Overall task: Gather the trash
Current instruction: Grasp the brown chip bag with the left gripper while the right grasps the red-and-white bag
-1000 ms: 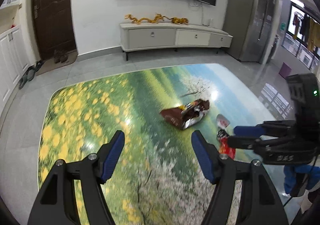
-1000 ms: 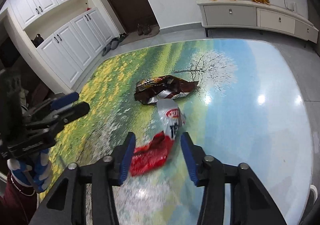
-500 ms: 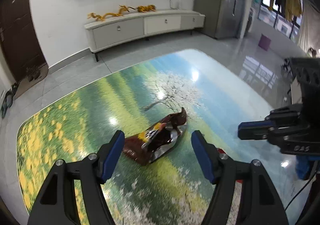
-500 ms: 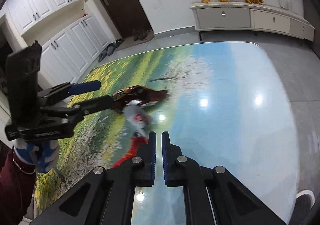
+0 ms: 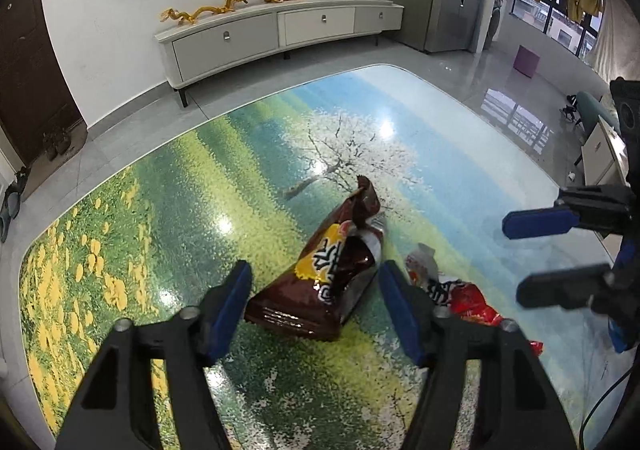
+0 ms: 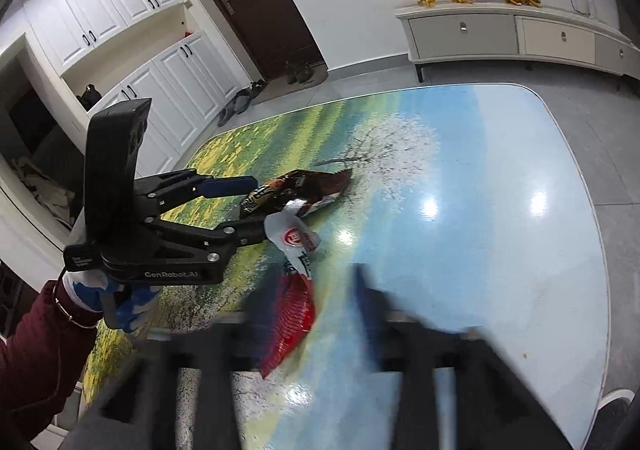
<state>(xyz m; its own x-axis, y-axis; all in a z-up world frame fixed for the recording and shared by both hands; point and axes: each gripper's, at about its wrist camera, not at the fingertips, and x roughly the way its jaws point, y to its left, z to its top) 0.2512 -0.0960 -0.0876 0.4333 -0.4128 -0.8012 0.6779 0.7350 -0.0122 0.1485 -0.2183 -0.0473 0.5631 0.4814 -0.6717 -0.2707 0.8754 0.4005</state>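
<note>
**Left-wrist view: open jaws bracket the brown snack bag**

Left-wrist view shows the left gripper (image 5: 314,296) with its jaws spread wide, one blue finger on each side of a crumpled brown snack bag (image 5: 332,270). The bag lies on a glossy table (image 5: 168,209) printed with a meadow and a blossoming tree; the fingers do not press the bag. At about 3 o'clock from the bag, just beside it, lies a red and white wrapper (image 5: 452,292), partly hidden behind the right-hand finger. Further toward 3 o'clock the right gripper (image 5: 540,258) enters from the frame edge, jaws parted and holding nothing.

From the right-wrist view, the right gripper (image 6: 316,306) is smeared by motion blur, but its two fingers stand clearly apart, with the red end of the wrapper (image 6: 294,298) between and in front of them. The brown bag (image 6: 296,187) sits at 12 o'clock from the wrapper, touching its white end. The left gripper (image 6: 256,205) reaches in from 9 o'clock, held by a gloved hand (image 6: 116,298).

A white TV cabinet (image 5: 276,33) stands against the far wall.
</note>
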